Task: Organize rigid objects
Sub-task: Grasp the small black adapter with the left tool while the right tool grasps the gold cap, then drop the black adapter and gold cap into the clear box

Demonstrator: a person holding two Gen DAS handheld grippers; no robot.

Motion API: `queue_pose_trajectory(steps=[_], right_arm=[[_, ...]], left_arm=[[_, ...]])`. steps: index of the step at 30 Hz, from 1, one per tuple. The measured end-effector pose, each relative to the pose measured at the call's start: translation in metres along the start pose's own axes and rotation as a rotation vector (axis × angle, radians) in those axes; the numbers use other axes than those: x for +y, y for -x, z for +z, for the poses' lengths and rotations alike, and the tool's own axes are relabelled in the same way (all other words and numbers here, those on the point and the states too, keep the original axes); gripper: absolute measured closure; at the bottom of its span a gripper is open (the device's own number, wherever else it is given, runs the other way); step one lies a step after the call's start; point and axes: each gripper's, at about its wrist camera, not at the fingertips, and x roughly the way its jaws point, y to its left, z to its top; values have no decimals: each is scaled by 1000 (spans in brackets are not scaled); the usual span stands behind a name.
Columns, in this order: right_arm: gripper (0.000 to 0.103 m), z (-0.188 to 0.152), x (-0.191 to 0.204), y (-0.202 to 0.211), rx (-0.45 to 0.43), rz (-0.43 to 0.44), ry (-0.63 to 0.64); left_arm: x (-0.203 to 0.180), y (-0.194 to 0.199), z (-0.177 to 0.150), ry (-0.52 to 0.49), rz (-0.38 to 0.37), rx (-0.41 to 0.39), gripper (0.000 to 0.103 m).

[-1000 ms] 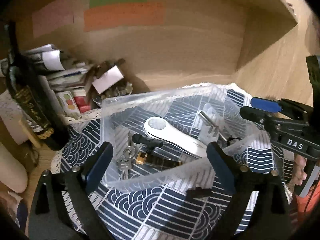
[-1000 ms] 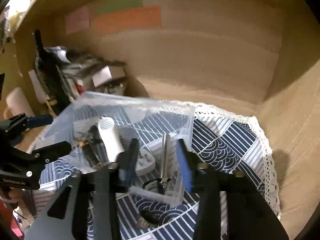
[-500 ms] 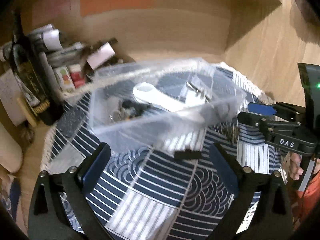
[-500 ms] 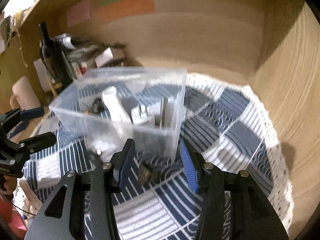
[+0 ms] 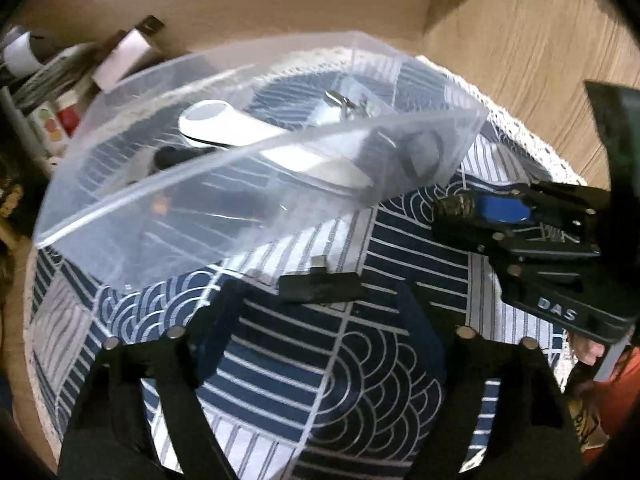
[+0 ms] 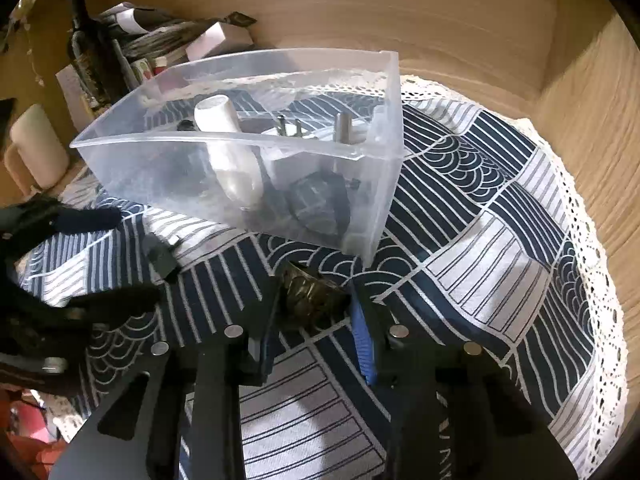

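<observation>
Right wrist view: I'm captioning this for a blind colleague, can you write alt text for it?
The right gripper brackets a small dark metallic object on a navy-and-white patterned cloth, its fingers at either side. Just beyond sits a clear plastic bin holding a white handled tool and other small items. The left gripper shows at the left edge.

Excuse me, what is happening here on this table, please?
A person with a gripper in each hand is tidying small items into a clear plastic bin on a blue patterned cloth. The right gripper has its fingers around a small dark ring-like object on the cloth, just in front of the bin. The left gripper is open near a small black adapter that lies on the cloth. A white handle-shaped tool and metal pieces already lie inside the bin.
</observation>
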Motion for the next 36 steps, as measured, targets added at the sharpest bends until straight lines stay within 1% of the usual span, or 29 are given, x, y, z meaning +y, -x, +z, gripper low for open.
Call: queue_pose_trajectory(steps=[1,2,3,4,5,7,14,20,26,28,31,34,36], right_arm=[[73,-1,1,1,-4,-3,2],[73,-2,1,4,-15,-4,3],[73,-3,1,6,-22,-1,2],[73,-4,1,9,-31,2,1],[73,-4,1,14,-46,2,-3],[73,-4,3,21,-66,4,-6],[73,7,8,53,-170,9,-3],[73,26,18,74,-258,8,20],[73,48,23,89,-343,12,26],[73,56,23,91,-363,19,23],[73,67,25,92,-385,16,27],[73,76,24,87,-390,11,30],[73,80,22,78,-374,3,26]], left_arm=[[-2,-3,0,-7,3,5,36],[-4,-3,0,-16,18,-7,41],[-5,-2,-1,-20,23,-13,53],[-6,-2,-1,-22,18,-14,59],[-6,0,-2,-20,11,-15,60],[-3,4,-2,-7,-1,-20,59],[5,27,-4,28,9,-79,60],[14,70,0,60,17,-187,60],[28,107,18,88,32,-301,59],[33,116,24,98,42,-333,59],[40,123,33,111,55,-361,59],[47,121,40,124,65,-365,59],[51,115,44,129,69,-357,59]])
